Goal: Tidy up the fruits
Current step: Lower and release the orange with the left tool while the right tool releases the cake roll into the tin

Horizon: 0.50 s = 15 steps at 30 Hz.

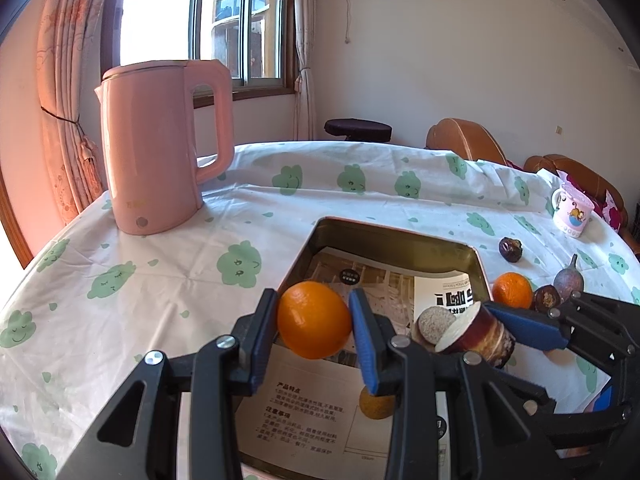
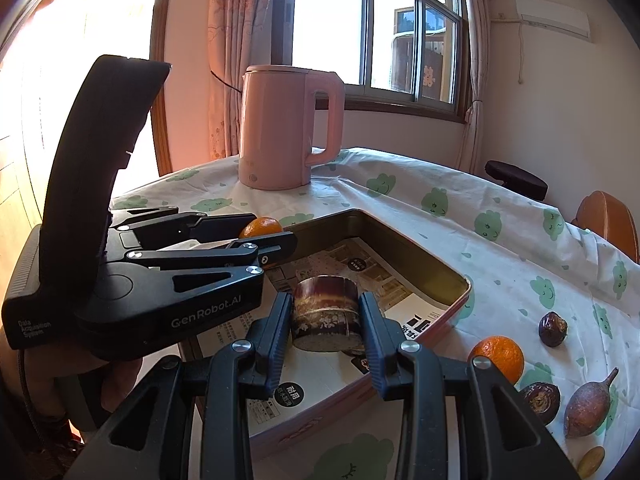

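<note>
My left gripper (image 1: pixel 314 320) is shut on an orange (image 1: pixel 314 320), held over the near left part of the metal tin (image 1: pixel 396 234). My right gripper (image 2: pixel 325 316) is shut on a short piece of purple sugarcane (image 2: pixel 325 312), also above the tin (image 2: pixel 424 248). In the left wrist view the sugarcane (image 1: pixel 472 330) shows its cut end beside the orange. In the right wrist view the left gripper (image 2: pixel 256 236) is at the left, with its orange (image 2: pixel 262 227) peeking out. A small yellow-brown fruit (image 1: pixel 376 402) lies in the tin under the left gripper.
A pink kettle (image 1: pixel 160 148) stands at the back left of the clothed round table. Right of the tin lie a second orange (image 2: pixel 498 358), dark wrinkled fruits (image 2: pixel 552 328), a purple fruit with a stem (image 2: pixel 588 408) and a yellow fruit (image 2: pixel 592 460). A patterned mug (image 1: pixel 570 212) stands far right.
</note>
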Each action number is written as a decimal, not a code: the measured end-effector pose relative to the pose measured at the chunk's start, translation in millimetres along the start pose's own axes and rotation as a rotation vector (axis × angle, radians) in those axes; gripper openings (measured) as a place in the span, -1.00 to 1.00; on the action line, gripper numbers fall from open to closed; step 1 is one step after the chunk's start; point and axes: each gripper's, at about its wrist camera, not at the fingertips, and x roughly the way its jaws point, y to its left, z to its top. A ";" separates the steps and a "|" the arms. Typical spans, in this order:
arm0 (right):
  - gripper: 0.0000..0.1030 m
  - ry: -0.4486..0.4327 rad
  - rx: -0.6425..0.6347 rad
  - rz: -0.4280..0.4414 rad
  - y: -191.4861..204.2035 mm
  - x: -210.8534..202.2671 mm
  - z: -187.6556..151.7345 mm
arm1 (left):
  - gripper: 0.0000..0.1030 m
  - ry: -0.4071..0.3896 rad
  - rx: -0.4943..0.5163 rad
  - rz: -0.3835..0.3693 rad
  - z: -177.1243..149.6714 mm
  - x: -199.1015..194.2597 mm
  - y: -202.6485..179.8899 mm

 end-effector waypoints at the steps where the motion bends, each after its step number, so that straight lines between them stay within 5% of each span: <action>1: -0.29 0.006 0.002 0.002 -0.7 1.1 0.1 | -0.26 0.005 0.001 -0.002 0.2 0.9 -0.2; 15: -0.29 0.062 0.004 0.006 -1.2 12.0 0.2 | -0.24 0.021 0.016 0.004 0.0 4.7 -3.9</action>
